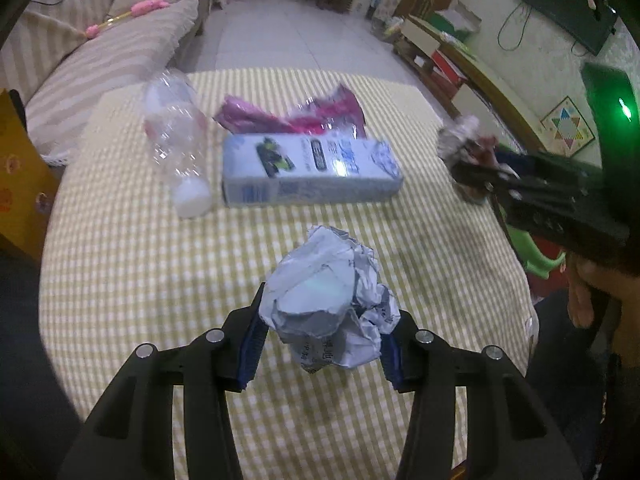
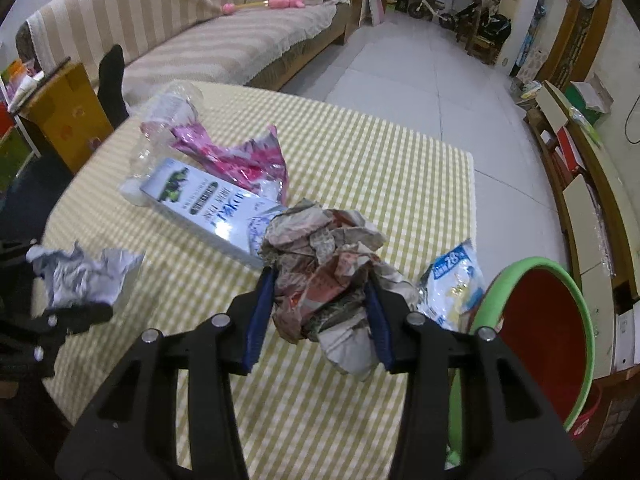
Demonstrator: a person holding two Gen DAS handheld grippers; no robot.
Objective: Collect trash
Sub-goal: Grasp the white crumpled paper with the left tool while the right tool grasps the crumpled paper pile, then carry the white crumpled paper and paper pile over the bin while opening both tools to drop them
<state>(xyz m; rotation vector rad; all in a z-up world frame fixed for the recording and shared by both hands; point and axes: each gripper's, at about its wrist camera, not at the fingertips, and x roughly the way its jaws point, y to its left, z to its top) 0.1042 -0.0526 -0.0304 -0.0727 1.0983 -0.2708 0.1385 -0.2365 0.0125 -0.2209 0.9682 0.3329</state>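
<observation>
Gripping crumpled grey paper [image 1: 332,300] in left jaws, brownish wad [image 2: 328,280] in right, bin [image 2: 576,308] beside table [image 2: 360,152]

On the table [image 1: 120,280] a bottle [image 1: 176,140] lies at the far left, with a carton [image 1: 312,172] just to its right and a wrapper [image 1: 296,116] behind the carton. A paper ball [image 1: 332,300] sits between the left gripper's [image 1: 320,344] pads, nearer than the carton. A second paper wad [image 2: 328,276] sits between the right gripper's [image 2: 320,320] pads, to the right of the carton. A plastic bag [image 2: 452,284] lies at the table's right edge, beside a bin [image 2: 540,336] standing off the table. A sofa [image 2: 192,40] stands behind the table.
</observation>
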